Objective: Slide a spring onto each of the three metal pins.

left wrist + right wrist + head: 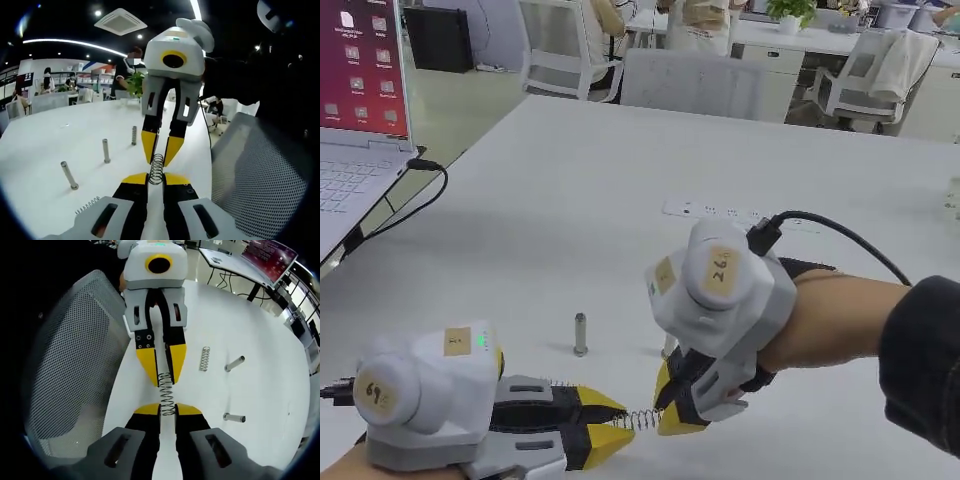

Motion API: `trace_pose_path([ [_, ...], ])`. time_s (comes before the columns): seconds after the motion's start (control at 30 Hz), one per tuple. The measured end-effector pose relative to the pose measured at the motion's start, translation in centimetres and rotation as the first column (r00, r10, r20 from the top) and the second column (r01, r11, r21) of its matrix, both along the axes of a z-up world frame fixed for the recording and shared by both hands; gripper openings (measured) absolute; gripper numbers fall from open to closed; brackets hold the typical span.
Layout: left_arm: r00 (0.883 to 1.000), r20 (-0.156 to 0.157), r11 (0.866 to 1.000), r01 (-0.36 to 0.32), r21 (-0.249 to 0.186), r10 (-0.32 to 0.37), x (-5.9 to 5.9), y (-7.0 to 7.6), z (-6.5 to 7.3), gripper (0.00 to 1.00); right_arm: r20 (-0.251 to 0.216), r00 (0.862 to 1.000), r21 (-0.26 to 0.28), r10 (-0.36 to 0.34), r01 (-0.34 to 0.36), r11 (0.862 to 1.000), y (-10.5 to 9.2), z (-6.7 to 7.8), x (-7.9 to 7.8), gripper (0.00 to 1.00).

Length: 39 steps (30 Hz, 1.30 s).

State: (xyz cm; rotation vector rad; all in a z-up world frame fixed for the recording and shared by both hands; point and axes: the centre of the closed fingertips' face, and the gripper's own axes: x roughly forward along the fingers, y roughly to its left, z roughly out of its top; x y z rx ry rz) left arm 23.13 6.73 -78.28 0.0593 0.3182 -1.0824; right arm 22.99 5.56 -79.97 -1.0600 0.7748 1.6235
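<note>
A small coil spring (638, 420) hangs stretched between my two grippers just above the white table (620, 190). My left gripper (618, 425), bottom left, is shut on one end; my right gripper (665, 415) is shut on the other. In the left gripper view the spring (156, 169) rises from my left gripper (156, 178) to the right gripper (161, 152). Two bare upright pins (106, 150) (68, 175) stand to the left, and a third pin wearing a spring (134, 135) stands farther back. The right gripper view shows the spring (166, 392) running from my right gripper (167, 410) towards the left gripper (162, 377).
A loose spring (89, 205) lies on the table near the left gripper. An open laptop (355, 130) with a black cable (420, 195) sits at the left edge, and a white power strip (720, 212) lies farther back. A mesh chair (260, 170) stands beside the table.
</note>
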Motion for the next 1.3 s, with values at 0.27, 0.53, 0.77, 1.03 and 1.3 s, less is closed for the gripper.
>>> trace_pose_path([
  [0.27, 1.0, -0.017, 1.0, 0.017, 0.009, -0.017, -0.2, -0.2, -0.2, 0.02, -0.007, 1.0, 0.0, -0.011, 0.011, 1.0, -0.1, -0.1, -0.1, 0.09],
  [0.53, 0.999, -0.036, 1.0, 0.026, -0.004, -0.027, -0.3, -0.2, -0.1, 0.02, -0.037, 0.998, 0.003, -0.047, 0.048, 0.999, -0.1, -0.3, -0.3, 0.11],
  [0.77, 0.999, -0.032, 0.999, 0.027, -0.027, -0.028, -0.3, -0.3, 0.5, 0.02, -0.048, 0.997, -0.003, -0.055, 0.055, 0.998, -0.4, -1.0, -0.2, 0.12],
  [1.03, 0.999, -0.028, 0.999, 0.033, -0.031, -0.034, -0.3, -0.4, 0.6, 0.02, -0.048, 0.997, 0.011, -0.058, 0.058, 0.998, -0.6, -1.1, -0.2, 0.09],
  [1.3, 0.999, -0.02, 0.999, 0.029, -0.027, -0.03, -0.2, -0.4, 0.6, 0.02, -0.044, 0.997, 0.03, -0.069, 0.07, 0.997, -0.3, 0.2, 0.0, 0.09],
])
